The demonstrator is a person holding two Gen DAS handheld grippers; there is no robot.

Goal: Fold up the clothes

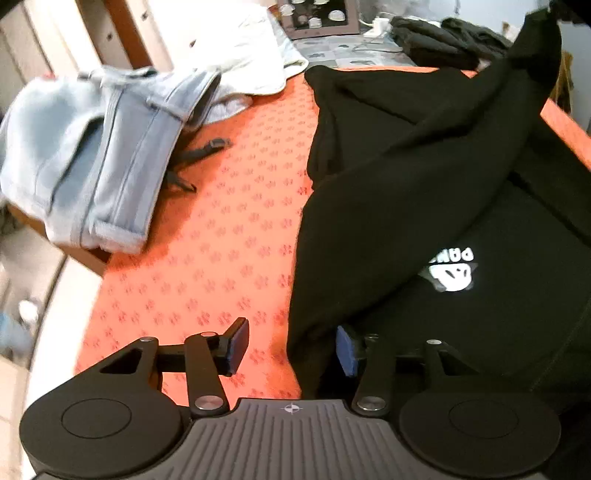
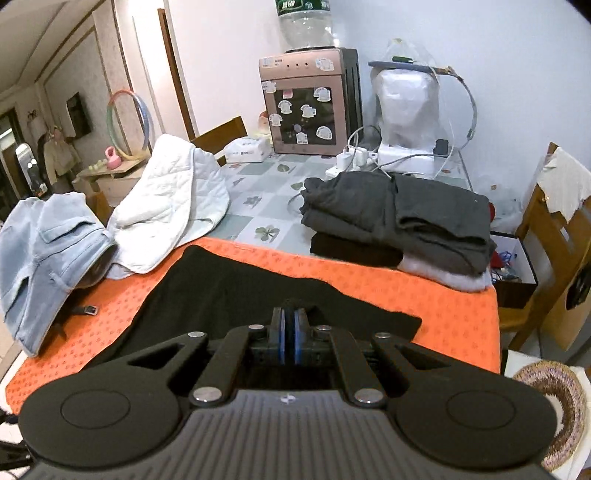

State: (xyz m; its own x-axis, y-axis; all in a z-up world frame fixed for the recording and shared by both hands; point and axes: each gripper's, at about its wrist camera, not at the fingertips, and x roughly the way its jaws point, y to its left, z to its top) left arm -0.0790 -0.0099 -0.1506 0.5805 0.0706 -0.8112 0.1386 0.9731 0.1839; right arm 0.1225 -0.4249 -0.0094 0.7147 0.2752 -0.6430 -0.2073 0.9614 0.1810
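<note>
Over the orange cloth (image 1: 207,240), left gripper (image 1: 291,347) fingers apart, empty; right gripper (image 2: 289,332) fingers clamped on black garment (image 2: 229,291)

Water dispenser (image 2: 308,103) with stickers and an upturned bottle (image 2: 304,24) at the table's far end; tissue box (image 2: 246,149) just left of it; power strip (image 2: 354,158) with cables to its right; wooden chair (image 2: 554,236) beside the table; hoop (image 2: 129,122) against the wall.

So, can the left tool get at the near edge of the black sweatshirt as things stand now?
Probably yes. The left tool is open, and the edge of the black sweatshirt lies on the orange cloth right between its pads, with nothing covering it.
</note>
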